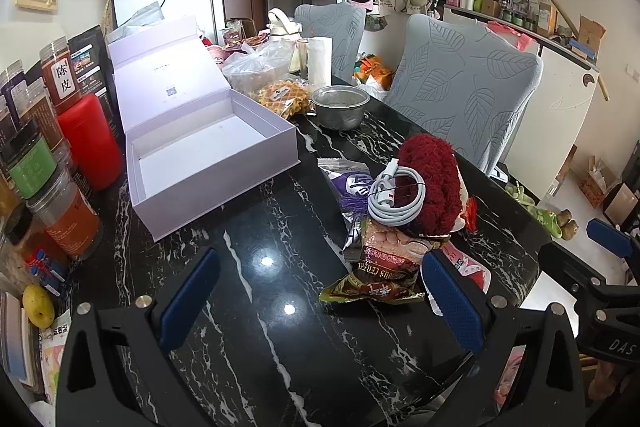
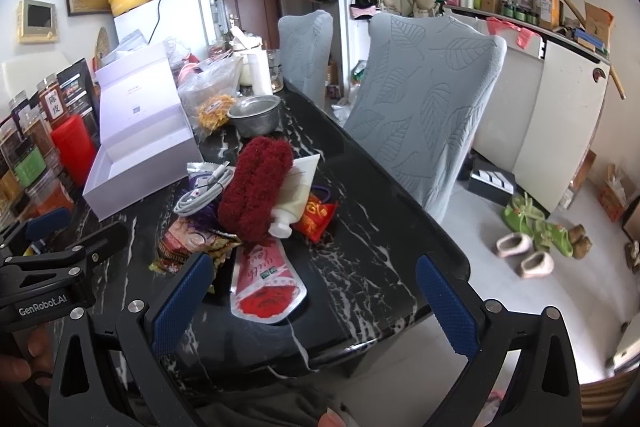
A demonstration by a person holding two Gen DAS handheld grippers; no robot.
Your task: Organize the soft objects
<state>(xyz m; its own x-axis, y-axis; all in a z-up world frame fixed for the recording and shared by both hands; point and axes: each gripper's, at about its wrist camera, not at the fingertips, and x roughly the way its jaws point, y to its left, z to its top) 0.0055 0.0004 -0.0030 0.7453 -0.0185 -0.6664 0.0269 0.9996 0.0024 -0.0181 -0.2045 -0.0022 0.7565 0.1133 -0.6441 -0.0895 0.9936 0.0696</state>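
A pile of soft things lies on the black marble table: a fuzzy dark red item, a coiled white cable, snack packets, a purple packet, a cream tube, a small red pouch and a pink rose pouch. An open white box stands empty to the left. My left gripper is open and empty, just before the pile. My right gripper is open and empty over the table's near edge, above the rose pouch.
Jars and a red container line the left edge. A metal bowl, a bag of waffles and clutter sit at the far end. Two grey covered chairs stand along the right side. Shoes lie on the floor.
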